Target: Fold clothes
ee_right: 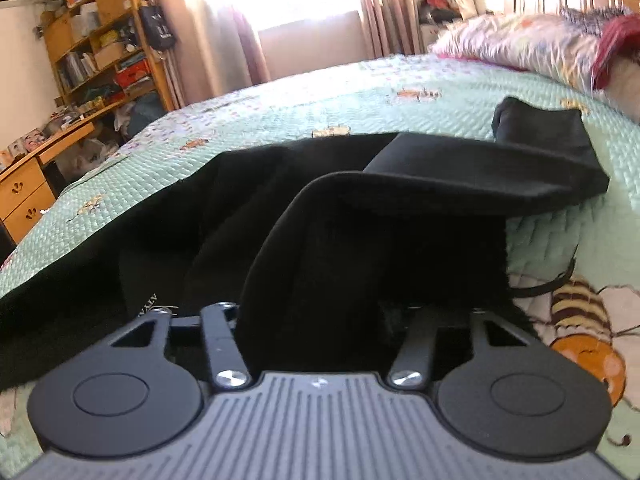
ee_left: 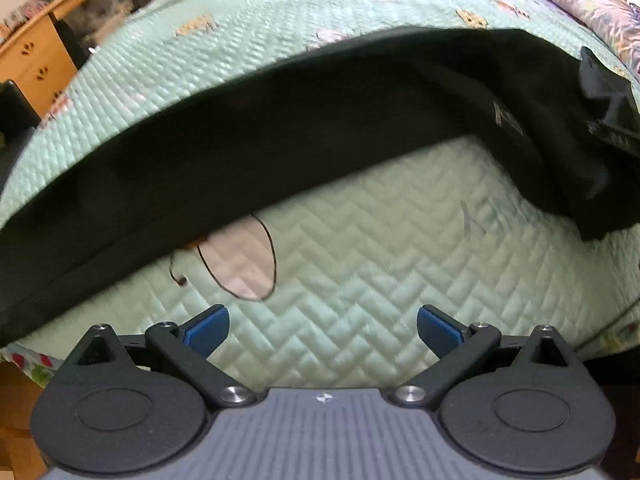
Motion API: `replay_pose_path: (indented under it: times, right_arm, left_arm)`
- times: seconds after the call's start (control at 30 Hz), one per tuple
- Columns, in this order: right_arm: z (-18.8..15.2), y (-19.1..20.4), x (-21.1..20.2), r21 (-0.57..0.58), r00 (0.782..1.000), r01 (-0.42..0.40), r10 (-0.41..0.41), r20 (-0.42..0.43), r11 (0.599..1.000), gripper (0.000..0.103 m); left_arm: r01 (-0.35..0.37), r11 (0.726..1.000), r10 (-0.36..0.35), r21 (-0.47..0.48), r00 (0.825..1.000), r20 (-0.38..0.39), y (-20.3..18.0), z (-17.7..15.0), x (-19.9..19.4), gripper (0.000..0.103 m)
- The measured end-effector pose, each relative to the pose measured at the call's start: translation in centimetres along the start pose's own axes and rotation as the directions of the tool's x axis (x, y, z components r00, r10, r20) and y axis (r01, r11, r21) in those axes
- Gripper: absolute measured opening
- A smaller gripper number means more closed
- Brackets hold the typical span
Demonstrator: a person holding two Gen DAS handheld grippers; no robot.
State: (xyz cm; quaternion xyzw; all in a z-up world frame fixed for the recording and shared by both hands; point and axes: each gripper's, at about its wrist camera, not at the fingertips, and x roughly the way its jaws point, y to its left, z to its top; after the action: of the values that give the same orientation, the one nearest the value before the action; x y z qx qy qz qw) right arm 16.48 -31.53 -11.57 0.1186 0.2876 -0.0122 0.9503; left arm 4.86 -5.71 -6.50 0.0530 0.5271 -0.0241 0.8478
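**Black garment across the bed, right gripper buried in a fold**

Your left gripper [ee_left: 323,330] hangs over the pale green quilted bedspread [ee_left: 360,240] with its blue pads [ee_left: 208,330] spread wide apart and nothing between them. It points steeply down at bare quilt, just short of the near edge of the black garment [ee_left: 280,128].

The garment lies in a long dark band across the bed, from the lower left of your left view up to the right, where it bunches into folds with a small pale label [ee_left: 507,117] showing on it. A bee print [ee_left: 240,264] on the quilt peeks out from under its near edge.

In your right view, a thick fold of the black garment [ee_right: 320,264] rises straight out of your right gripper [ee_right: 316,320] and drapes over its fingertips, hiding them. The finger links stand partly drawn in around the cloth, but you cannot tell whether the pads are pressing it. Further back, part of the garment [ee_right: 480,176] lies folded flat over the rest. A floral pillow [ee_right: 520,44] sits at the head of the bed, and wooden shelves [ee_right: 104,40] and a desk [ee_right: 28,188] stand to the left.
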Motion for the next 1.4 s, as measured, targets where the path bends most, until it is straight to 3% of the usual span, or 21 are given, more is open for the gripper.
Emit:
replay_pose_path:
  times: [0.17, 0.37, 0.47, 0.63, 0.77, 0.83, 0.93, 0.97, 1.07, 1.2, 1.23, 1.3, 1.4]
  right_arm:
    - [-0.3, 0.0, -1.0, -0.051, 0.999, -0.001, 0.004, 0.048, 0.999, 0.032]
    - [1.2, -0.4, -2.4, -0.100, 0.990, 0.005, 0.009, 0.138, 0.995, 0.019]
    - [3.5, -1.4, -3.6, -0.124, 0.974, 0.066, -0.036, 0.225, 0.990, 0.018]
    - [8.2, -6.6, -5.1, -0.069, 0.920, 0.202, -0.165, 0.355, 0.977, 0.019]
    - [8.9, -11.7, -2.9, -0.003, 0.923, 0.287, -0.276, 0.269, 0.958, 0.025]
    - [7.4, -15.2, -1.7, 0.176, 0.960, 0.200, -0.229, 0.163, 0.964, 0.035]
    - [3.6, -18.2, -1.7, 0.364, 0.980, 0.120, -0.170, 0.108, 0.924, 0.064]
    - [2.5, -18.9, -2.1, 0.424, 0.984, 0.075, -0.135, 0.112, 0.902, 0.068]
    - [-0.2, -20.4, -3.5, 0.554, 0.989, -0.040, -0.046, 0.141, 0.831, 0.069]
    - [-1.7, -20.0, -5.9, 0.574, 0.981, -0.109, -0.003, 0.192, 0.812, 0.070]
    - [-2.0, -20.0, -6.5, 0.575, 0.979, -0.124, 0.005, 0.203, 0.809, 0.070]
    - [-2.6, -19.8, -7.6, 0.576, 0.974, -0.153, 0.023, 0.226, 0.803, 0.071]
    - [-3.7, -19.5, -9.1, 0.557, 0.972, -0.163, 0.035, 0.233, 0.814, 0.071]
  left_arm:
    - [-0.041, 0.998, 0.039, 0.039, 0.998, 0.050, -1.2, 0.4, -0.2, 0.100]
    - [-0.084, 0.993, 0.077, 0.082, 0.993, 0.087, -2.6, 0.9, -0.7, 0.100]
    - [-0.094, 0.991, 0.085, 0.094, 0.992, 0.095, -3.0, 1.3, -1.0, 0.100]
    - [-0.098, 0.989, 0.086, 0.107, 0.990, 0.110, -3.8, 2.0, -1.6, 0.100]
    - [-0.093, 0.989, 0.082, 0.115, 0.992, 0.090, -4.2, 2.7, -1.4, 0.102]
    - [-0.076, 0.991, 0.068, 0.114, 0.995, 0.073, -4.2, 2.8, -0.9, 0.102]
    - [-0.041, 0.991, 0.037, 0.126, 0.999, 0.029, -4.7, 3.0, 0.3, 0.101]
    - [-0.029, 0.990, 0.027, 0.137, 1.000, 0.016, -5.1, 3.2, 0.8, 0.100]
    - [0.009, 0.982, -0.008, 0.188, 1.000, -0.006, -6.9, 4.1, 2.1, 0.099]
    - [0.132, 0.974, -0.133, 0.183, 0.991, -0.010, -9.9, 7.2, 3.1, 0.099]
    - [0.175, 0.969, -0.176, 0.173, 0.984, -0.007, -10.5, 8.0, 3.3, 0.099]
    - [0.296, 0.947, -0.301, 0.125, 0.953, 0.028, -11.2, 9.4, 3.7, 0.099]
    - [0.356, 0.932, -0.360, 0.065, 0.928, 0.095, -11.9, 10.7, 4.5, 0.099]
